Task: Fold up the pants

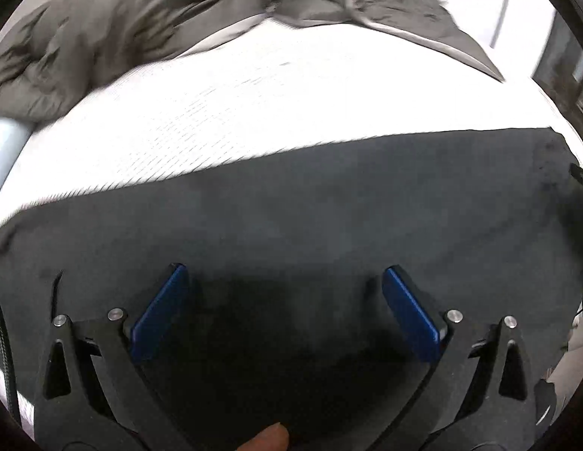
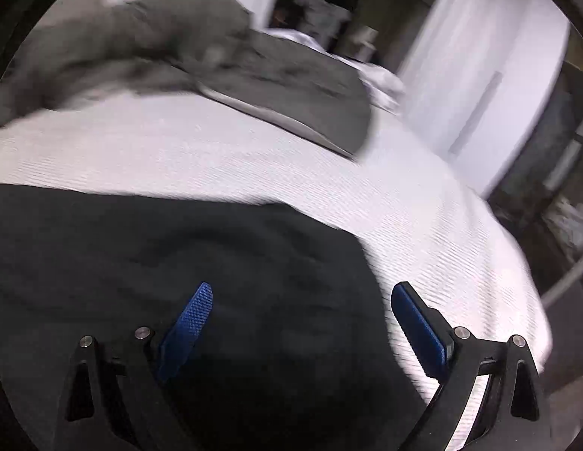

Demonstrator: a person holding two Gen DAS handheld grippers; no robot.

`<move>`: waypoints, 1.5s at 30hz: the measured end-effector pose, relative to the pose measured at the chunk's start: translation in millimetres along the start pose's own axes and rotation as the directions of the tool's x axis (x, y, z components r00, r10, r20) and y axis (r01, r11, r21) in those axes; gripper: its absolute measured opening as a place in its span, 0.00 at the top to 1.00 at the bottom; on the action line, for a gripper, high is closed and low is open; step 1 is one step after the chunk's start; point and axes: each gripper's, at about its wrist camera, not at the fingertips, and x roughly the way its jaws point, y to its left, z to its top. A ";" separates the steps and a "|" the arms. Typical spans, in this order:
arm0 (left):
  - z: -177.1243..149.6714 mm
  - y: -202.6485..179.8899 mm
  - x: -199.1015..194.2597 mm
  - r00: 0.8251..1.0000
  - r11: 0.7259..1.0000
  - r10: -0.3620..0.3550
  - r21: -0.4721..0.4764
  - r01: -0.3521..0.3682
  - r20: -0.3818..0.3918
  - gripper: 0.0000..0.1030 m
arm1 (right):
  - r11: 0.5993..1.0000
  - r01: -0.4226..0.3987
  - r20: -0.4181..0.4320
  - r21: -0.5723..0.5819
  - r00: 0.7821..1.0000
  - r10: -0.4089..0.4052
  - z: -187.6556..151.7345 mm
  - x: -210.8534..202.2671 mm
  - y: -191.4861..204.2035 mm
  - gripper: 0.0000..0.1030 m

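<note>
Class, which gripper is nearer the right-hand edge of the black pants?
Right. The right gripper straddles that edge of the black pants; the left gripper hovers over their middle.

A bed with a white ribbed mattress cover (image 1: 253,112) fills most of both views. A rumpled grey duvet (image 1: 122,26) lies heaped along its far side, its pale underside showing at the edge. Beyond the bed stands a white wardrobe door (image 2: 490,86), beside a dark, blurred doorway (image 2: 329,7).
</note>
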 end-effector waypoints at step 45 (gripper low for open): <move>-112.1 82.9 -65.7 0.997 0.999 0.004 -0.053 0.000 0.081 0.24 | 0.996 -0.093 -0.083 0.011 0.992 0.094 -89.7 -22.1 23.7 0.15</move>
